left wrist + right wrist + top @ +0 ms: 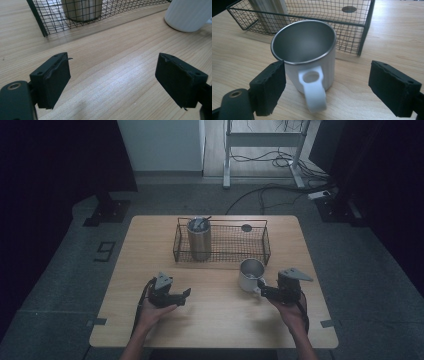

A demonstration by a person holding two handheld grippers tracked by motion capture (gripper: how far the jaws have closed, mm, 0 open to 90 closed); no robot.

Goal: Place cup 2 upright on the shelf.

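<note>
right tongs open, mug upright on bench just ahead, handle between jaws, untouched, wire basket beyond mug, left tongs open, empty, over bare bench

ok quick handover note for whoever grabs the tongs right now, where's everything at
Left tongs: open, nothing between them, low over bare table in front of the wire basket.
Right tongs: open on either side of the white mug's handle, pads not pressing on it.
White mug: upright on the table just outside the basket's front right, steel inside, handle toward the right hand.
Steel tumbler: standing in the basket's left end, something grey in its top.
Done: tumbler is in the basket.
Left, probably: close on the mug's handle and lift the mug into the basket's free right part.
</note>
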